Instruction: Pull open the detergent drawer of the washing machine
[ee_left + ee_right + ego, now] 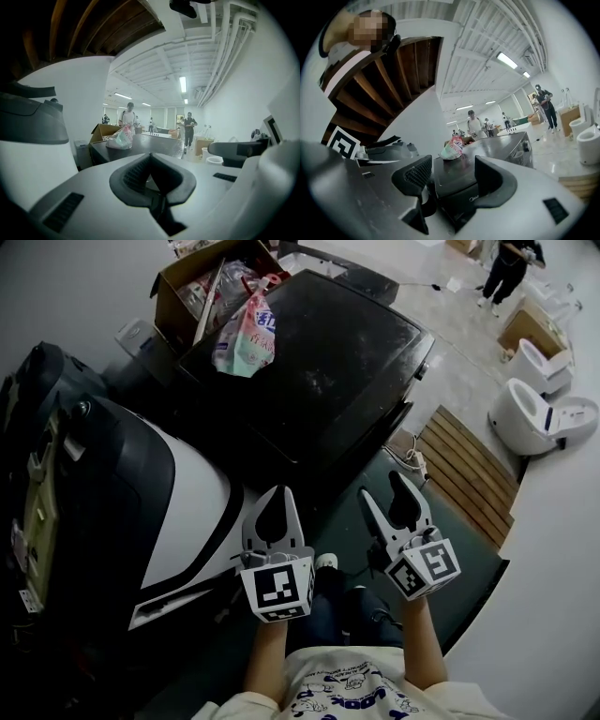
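The dark washing machine (319, 362) stands ahead of me, seen from above in the head view, with a pink and white detergent bag (246, 338) on its lid. Its front panel is in shadow, and I cannot make out the detergent drawer. My left gripper (278, 493) hovers short of the machine's near corner, its tips together and nothing between them. My right gripper (381, 486) is beside it, open and empty. In the right gripper view, the machine's front corner (476, 187) shows between the spread jaws (453, 161). The left gripper view shows the shut jaws (149, 157) below the machine's top (140, 145).
A white and black scooter-like body (178, 493) fills the left side, close to the left gripper. An open cardboard box (187, 287) sits behind the machine. To the right lie a wooden slat platform (469, 465) and white toilets (534, 413). A person (506, 268) stands far back.
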Demonstrator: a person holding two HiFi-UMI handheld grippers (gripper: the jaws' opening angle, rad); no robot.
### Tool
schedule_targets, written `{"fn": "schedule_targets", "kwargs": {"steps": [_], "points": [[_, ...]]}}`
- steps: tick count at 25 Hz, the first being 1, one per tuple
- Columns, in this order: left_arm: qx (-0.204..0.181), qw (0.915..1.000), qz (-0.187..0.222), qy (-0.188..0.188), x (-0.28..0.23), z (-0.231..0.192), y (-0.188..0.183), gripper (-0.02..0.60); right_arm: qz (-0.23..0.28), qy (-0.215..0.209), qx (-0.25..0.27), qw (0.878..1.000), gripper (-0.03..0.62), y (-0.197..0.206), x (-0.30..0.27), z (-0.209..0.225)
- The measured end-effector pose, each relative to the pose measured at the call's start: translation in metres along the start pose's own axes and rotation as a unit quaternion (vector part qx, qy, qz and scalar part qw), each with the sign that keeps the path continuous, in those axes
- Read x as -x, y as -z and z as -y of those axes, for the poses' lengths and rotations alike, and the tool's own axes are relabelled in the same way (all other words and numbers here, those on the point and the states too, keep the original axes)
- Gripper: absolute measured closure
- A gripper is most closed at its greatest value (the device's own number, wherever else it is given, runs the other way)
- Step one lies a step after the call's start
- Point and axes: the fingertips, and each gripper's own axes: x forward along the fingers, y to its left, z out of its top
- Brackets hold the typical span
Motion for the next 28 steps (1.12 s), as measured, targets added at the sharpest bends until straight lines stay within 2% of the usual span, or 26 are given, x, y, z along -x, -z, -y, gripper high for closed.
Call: {"fn": "schedule_targets", "kwargs": {"steps": [9,17,19,23,28], "points": [[-0.007,0.9998,-0.01,-0.015,-0.02,0.003,0.03,0.566,0.011,-0.044,-0.119,0.992,0.313,0.035,-0.01,0.028],[0.01,0.9995,-0.004,-0.028,-0.041,0.006,0.057,0.566,0.016,-0.077,-0.232,0.97,0.326,0.071,-0.027,0.055],[0.006,0.9995,-0.016,-0.028,-0.045,0.006,0.066,0.566,0.014,-0.08,-0.248,0.965,0.326,0.081,-0.032,0.059],[0.026,0.999,-0.009,-0.036,-0.055,0.007,0.078,0.566,0.005,-0.089,-0.271,0.959,0.326,0.102,-0.043,0.064],[0.004,0.999,-0.035,-0.029,-0.064,0.009,0.099,0.566,-0.004,-0.111,-0.311,0.944,0.327,0.127,-0.052,0.069]]}}
